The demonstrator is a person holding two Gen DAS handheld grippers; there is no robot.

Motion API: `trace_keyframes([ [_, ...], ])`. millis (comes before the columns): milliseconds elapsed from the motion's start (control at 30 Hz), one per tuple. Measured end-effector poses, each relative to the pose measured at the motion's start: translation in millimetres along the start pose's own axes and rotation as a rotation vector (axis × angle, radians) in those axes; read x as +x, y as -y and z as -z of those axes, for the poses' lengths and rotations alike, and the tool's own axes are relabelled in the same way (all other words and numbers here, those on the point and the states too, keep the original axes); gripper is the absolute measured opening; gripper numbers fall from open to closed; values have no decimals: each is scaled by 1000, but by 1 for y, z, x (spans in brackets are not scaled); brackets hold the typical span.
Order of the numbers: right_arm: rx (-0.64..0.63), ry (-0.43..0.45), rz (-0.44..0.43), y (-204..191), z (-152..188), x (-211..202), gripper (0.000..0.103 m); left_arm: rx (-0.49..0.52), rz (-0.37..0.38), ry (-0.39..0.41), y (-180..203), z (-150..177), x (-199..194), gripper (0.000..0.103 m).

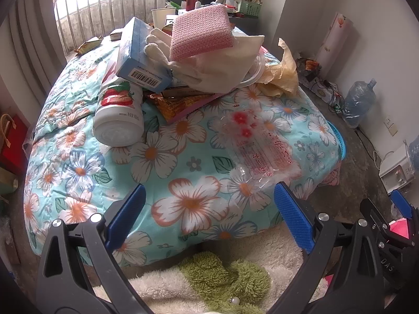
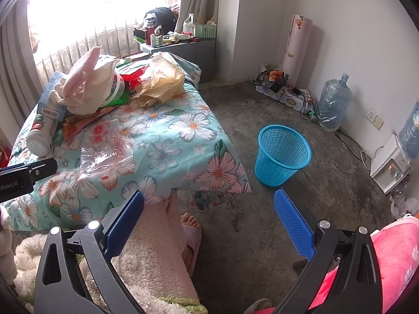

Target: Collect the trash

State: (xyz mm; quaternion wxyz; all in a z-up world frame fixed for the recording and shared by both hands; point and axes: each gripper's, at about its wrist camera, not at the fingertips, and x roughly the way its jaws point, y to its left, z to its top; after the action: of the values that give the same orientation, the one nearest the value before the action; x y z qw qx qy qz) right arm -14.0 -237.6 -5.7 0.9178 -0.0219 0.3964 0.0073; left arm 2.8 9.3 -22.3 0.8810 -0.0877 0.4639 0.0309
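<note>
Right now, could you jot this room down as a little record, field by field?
place: bed with a floral quilt, bare concrete floor
trash pile: tissue box, strawberry bottle, pink sponge, crumpled brown paper, snack wrappers
nearest item: clear plastic bag, flat on the quilt
bin: blue basket, upright on the floor beside the bed, looks empty
left tongs: open, holding nothing
right tongs: open, holding nothing
</note>
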Motion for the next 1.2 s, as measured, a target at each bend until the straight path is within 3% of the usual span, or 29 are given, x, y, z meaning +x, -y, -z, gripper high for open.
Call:
trace_keyframes([
  [133, 44, 27, -100, -1, -8, 7, 97, 13, 87, 54, -13, -3, 4, 94],
  [267, 105, -40, -320, -10, -23, 30, 97, 22, 166, 145, -32, -6, 4, 94],
  [433, 153, -143, -509, -33, -41, 71, 78, -7, 236, 188, -57, -17, 7, 94],
  [533, 137, -190, -509, -49, -47, 95, 71, -7, 267, 221, -69, -21, 4, 94],
  [667, 68, -219, -466, -72, -49, 112, 69, 40, 288, 278, -73, -21, -2, 94],
  [900, -206, -206, -348, -115, -44, 105, 65, 19, 395, 264, -76, -37, 7, 73],
  [1067, -301, -177, -308, -134, -39, 97, 42, 55, 428, 246, -69, -47, 15, 64],
  [1167, -285, -170, -316, -132, -36, 91, 12, 61, 437, 244, -66, -53, 17, 58],
  [1200, -267, -178, -334, -127, -36, 91, 7, 60, 442, 252, -65, -56, 16, 57],
])
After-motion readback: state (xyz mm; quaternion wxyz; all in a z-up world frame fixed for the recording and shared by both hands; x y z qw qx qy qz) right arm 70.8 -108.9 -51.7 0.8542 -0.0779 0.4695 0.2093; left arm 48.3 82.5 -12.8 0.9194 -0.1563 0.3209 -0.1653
